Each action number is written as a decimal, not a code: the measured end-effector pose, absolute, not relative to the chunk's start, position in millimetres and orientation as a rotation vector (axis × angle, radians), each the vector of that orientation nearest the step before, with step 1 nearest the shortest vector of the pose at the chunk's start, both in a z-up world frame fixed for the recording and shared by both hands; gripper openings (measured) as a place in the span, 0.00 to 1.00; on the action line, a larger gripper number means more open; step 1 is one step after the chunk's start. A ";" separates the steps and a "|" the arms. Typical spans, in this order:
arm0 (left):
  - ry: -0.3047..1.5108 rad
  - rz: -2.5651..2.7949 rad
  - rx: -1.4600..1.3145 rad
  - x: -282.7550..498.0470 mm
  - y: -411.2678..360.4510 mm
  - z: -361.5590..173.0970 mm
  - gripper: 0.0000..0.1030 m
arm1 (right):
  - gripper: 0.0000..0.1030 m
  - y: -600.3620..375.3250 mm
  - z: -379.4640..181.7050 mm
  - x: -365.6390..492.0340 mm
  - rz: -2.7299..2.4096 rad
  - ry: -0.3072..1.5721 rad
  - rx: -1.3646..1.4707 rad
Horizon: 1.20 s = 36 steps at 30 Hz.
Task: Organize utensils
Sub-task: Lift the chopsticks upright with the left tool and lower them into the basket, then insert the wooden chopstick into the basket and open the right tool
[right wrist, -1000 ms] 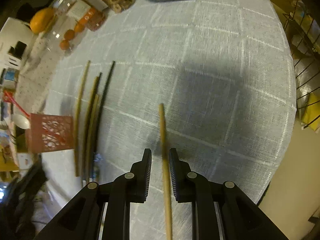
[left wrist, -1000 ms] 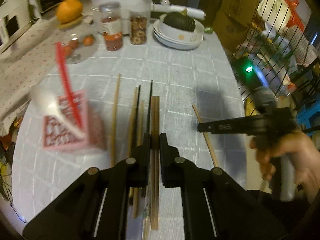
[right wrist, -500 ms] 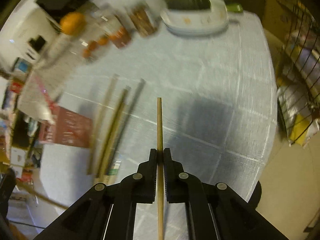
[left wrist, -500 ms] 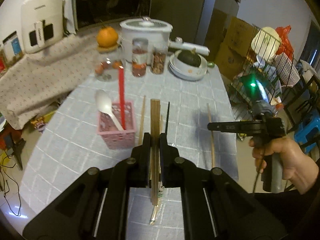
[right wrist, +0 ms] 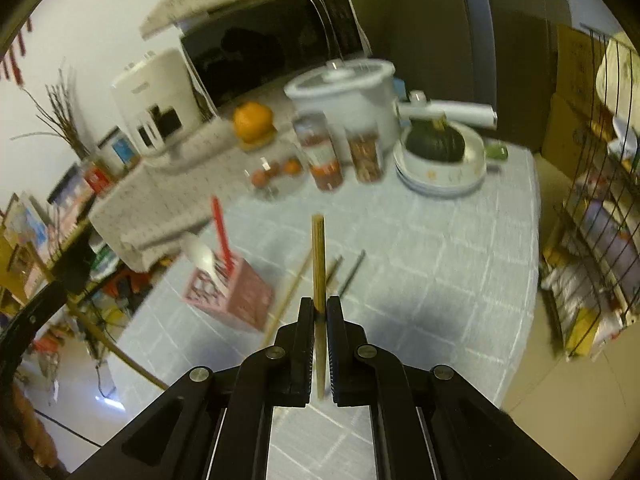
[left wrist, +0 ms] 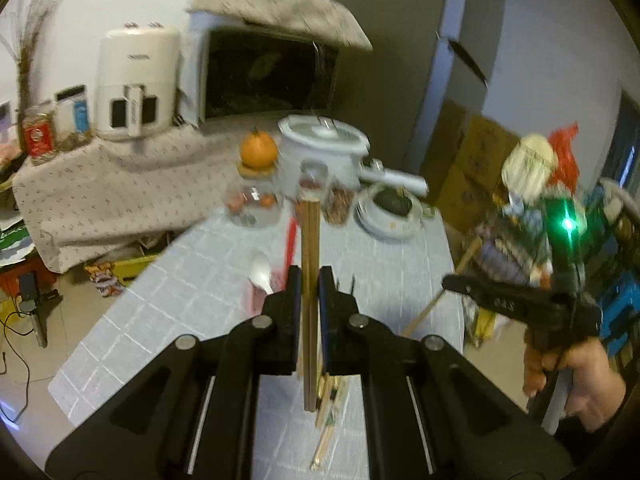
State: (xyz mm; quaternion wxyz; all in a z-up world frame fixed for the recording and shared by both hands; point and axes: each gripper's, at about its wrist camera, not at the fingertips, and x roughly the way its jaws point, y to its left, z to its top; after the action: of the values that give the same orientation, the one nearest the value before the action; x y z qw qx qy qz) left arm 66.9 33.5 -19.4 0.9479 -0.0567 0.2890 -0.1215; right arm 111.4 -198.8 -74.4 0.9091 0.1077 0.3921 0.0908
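Left tool (left wrist: pixel 309 280): jaws narrow, clamped on a wooden chopstick pair (left wrist: pixel 310 264) that looks like two flat sticks lying together. The grip sits low on the shaft; most of the length projects forward and up, a short tail hangs behind the pads.

Right tool (right wrist: pixel 319 307): jaws narrow, clamped on a single round bamboo chopstick (right wrist: pixel 318 256). Grip again low on the shaft, tip standing well clear of the tabletop (right wrist: pixel 440 264). In the left wrist view the right tool shows from the side, gripped by a hand (left wrist: pixel 576 380).

Landmark: pink slotted holder (right wrist: pixel 230 294), standing on the tabletop and already carrying a white spoon (right wrist: pixel 202 254) and a red utensil (right wrist: pixel 222 236). The single chopstick is held just to the right of the holder and above it. Three loose sticks (right wrist: pixel 316 276) lie on the cloth immediately right of the holder, partly hidden behind the held stick.

Handling assessment: both items judged very light and stiff; they should not flex in transit. Smooth, narrow surfaces make them liable to pivot or slide between flat pads, the round stick more so. A low grip leaves a long lever, so any knock on the holder's rim could swing the stick. The paired sticks may shear apart. A grip nearer mid-length would be steadier; the present hold does suit lowering the free end into the holder.
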 end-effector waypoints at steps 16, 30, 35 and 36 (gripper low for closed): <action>0.337 -0.069 -0.210 88.1 52.4 -0.3 0.09 | 0.06 -166.4 -9.4 111.7 0.289 0.619 0.301; 0.436 -0.068 -0.125 129.3 36.7 -25.4 0.09 | 0.06 -128.0 -15.2 150.4 0.343 0.631 0.266; 0.424 -0.076 -0.134 137.9 40.1 -35.6 0.09 | 0.06 -116.0 -32.5 165.4 0.327 0.668 0.220; 0.413 -0.072 -0.135 138.5 41.5 -36.8 0.09 | 0.06 -113.3 -35.6 167.8 0.322 0.671 0.210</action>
State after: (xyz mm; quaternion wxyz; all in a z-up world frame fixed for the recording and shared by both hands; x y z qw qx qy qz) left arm 138.5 41.5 -36.8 0.9759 -0.0671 0.2046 -0.0356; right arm 167.8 -113.3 -35.6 0.9262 0.1024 0.3271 0.1571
